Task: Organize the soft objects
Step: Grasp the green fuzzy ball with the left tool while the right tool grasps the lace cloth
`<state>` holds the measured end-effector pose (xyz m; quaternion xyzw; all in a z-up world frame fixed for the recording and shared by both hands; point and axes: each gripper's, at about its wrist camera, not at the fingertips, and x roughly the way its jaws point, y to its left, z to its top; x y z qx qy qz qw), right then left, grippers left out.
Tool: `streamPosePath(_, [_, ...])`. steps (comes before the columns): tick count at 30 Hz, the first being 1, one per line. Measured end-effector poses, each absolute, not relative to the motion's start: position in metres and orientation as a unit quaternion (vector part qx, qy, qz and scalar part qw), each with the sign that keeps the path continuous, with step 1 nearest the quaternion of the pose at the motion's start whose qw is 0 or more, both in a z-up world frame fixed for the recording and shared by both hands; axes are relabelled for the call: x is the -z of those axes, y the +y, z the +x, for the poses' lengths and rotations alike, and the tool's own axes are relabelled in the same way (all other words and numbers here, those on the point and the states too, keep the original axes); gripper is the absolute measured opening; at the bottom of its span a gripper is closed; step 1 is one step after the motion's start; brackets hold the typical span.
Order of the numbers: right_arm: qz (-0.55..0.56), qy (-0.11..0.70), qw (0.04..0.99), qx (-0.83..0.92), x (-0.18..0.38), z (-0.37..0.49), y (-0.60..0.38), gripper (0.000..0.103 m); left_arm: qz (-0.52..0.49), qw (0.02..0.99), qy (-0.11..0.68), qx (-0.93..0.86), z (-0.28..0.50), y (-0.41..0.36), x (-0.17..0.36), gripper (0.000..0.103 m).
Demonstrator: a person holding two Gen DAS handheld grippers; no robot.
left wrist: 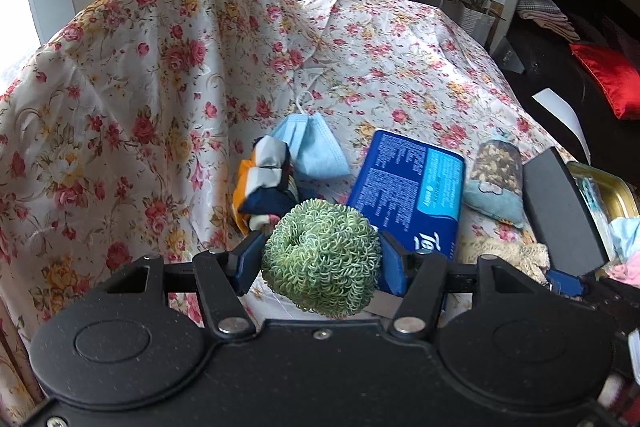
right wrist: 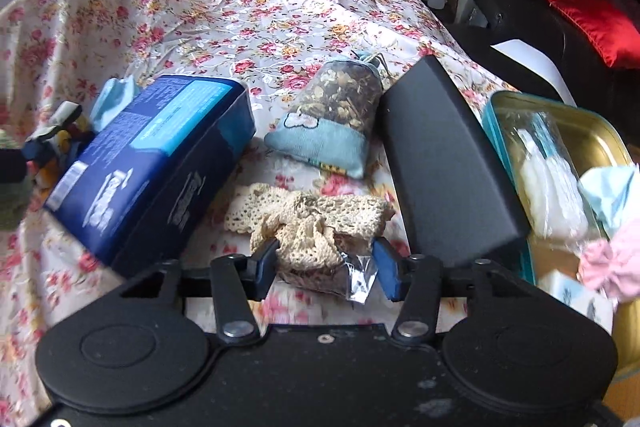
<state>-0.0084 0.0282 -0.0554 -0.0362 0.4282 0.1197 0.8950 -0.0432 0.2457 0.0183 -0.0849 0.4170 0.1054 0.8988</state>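
My left gripper (left wrist: 320, 259) is shut on a green loopy scrubber ball (left wrist: 322, 259) and holds it above the floral tablecloth (left wrist: 160, 67). My right gripper (right wrist: 326, 265) has its blue fingers on either side of a beige crocheted lace cloth (right wrist: 308, 223) with a foil-edged packet under it; the jaws look closed on the bundle. A blue face mask (left wrist: 316, 147), a folded orange, white and navy cloth (left wrist: 262, 183) and a light-blue sachet of dried herbs (right wrist: 332, 119) lie on the table.
A dark blue tissue pack (right wrist: 160, 155) lies left of the lace. A black case (right wrist: 448, 159) leans on a gold tin (right wrist: 592, 143) holding cotton pads, blue and pink soft items. A red cushion (right wrist: 600, 23) lies on dark furniture at the right.
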Motion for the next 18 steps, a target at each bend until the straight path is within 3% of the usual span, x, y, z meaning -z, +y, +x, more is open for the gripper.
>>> streamPosePath(4, [-0.019, 0.427, 0.895, -0.13, 0.048, -0.029, 0.017, 0.046, -0.083, 0.898, 0.422, -0.097, -0.047, 0.238, -0.019, 0.057])
streamPosePath(7, [-0.012, 0.423, 0.895, -0.138, 0.042, -0.041, 0.011, 0.034, -0.079, 0.898, 0.423, -0.091, -0.05, 0.231, -0.02, 0.057])
streamPosePath(10, [-0.017, 0.43, 0.891, -0.144, 0.039, -0.049, 0.008, 0.035, -0.074, 0.898, 0.425, -0.086, -0.05, 0.223, -0.02, 0.057])
streamPosePath(11, [-0.027, 0.435, 0.889, -0.143, 0.04, -0.05, 0.009, 0.04, -0.074, 0.898, 0.425, -0.085, -0.05, 0.221, -0.02, 0.057])
streamPosePath(13, [-0.041, 0.43, 0.892, -0.131, 0.043, -0.055, 0.009, 0.06, -0.074, 0.899, 0.424, -0.083, -0.051, 0.217, -0.021, 0.057])
streamPosePath(15, [-0.053, 0.424, 0.895, -0.13, 0.045, -0.057, 0.01, 0.091, -0.073, 0.899, 0.424, -0.081, -0.053, 0.213, -0.021, 0.057])
streamPosePath(16, [-0.056, 0.425, 0.894, -0.135, 0.046, -0.057, 0.013, 0.1, -0.072, 0.899, 0.424, -0.08, -0.053, 0.211, -0.021, 0.057])
streamPosePath(18, [-0.053, 0.421, 0.894, -0.146, 0.047, -0.057, 0.017, 0.102, -0.071, 0.899, 0.425, -0.079, -0.053, 0.209, -0.021, 0.057])
